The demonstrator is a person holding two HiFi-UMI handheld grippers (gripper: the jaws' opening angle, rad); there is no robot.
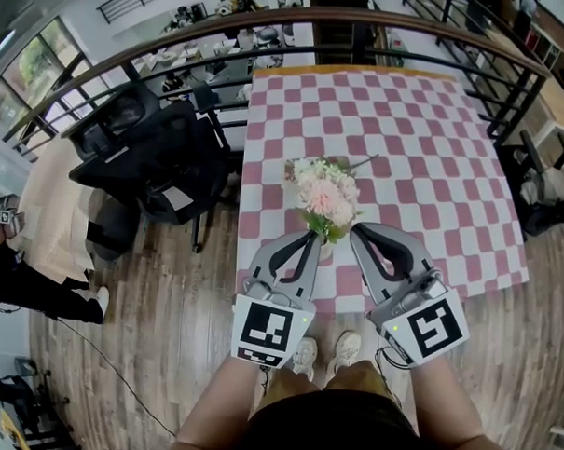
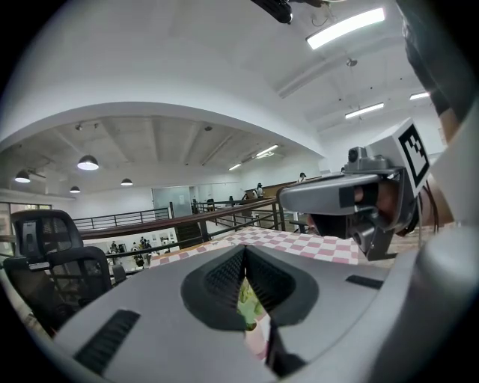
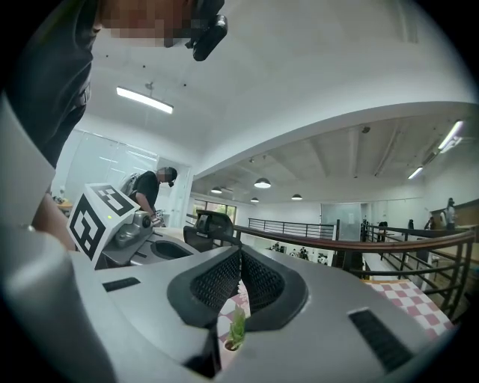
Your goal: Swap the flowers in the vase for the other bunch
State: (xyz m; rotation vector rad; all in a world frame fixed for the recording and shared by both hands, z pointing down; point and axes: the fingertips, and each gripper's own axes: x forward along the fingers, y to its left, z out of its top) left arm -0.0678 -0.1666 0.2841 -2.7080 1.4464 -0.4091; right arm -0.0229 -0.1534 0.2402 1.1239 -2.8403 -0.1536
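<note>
A bunch of pale pink and white flowers [image 1: 326, 198] stands in a small vase [image 1: 326, 252] near the front edge of the pink-and-white checked table [image 1: 434, 161]. Behind it a green stem [image 1: 359, 163] lies on the cloth; whether it belongs to a second bunch I cannot tell. My left gripper [image 1: 312, 235] is at the vase's left and my right gripper [image 1: 355, 230] at its right, both shut with nothing seen held. In the left gripper view the shut jaws [image 2: 245, 250] show leaves [image 2: 248, 303] below them. The right gripper view shows the shut jaws [image 3: 239, 254] above a green leaf [image 3: 237, 327].
Black office chairs [image 1: 150, 153] stand on the wood floor left of the table. A dark curved railing [image 1: 272, 23] runs behind the table's far edge. My shoes [image 1: 325, 352] are at the table's near edge. A person [image 1: 9, 273] stands at the far left.
</note>
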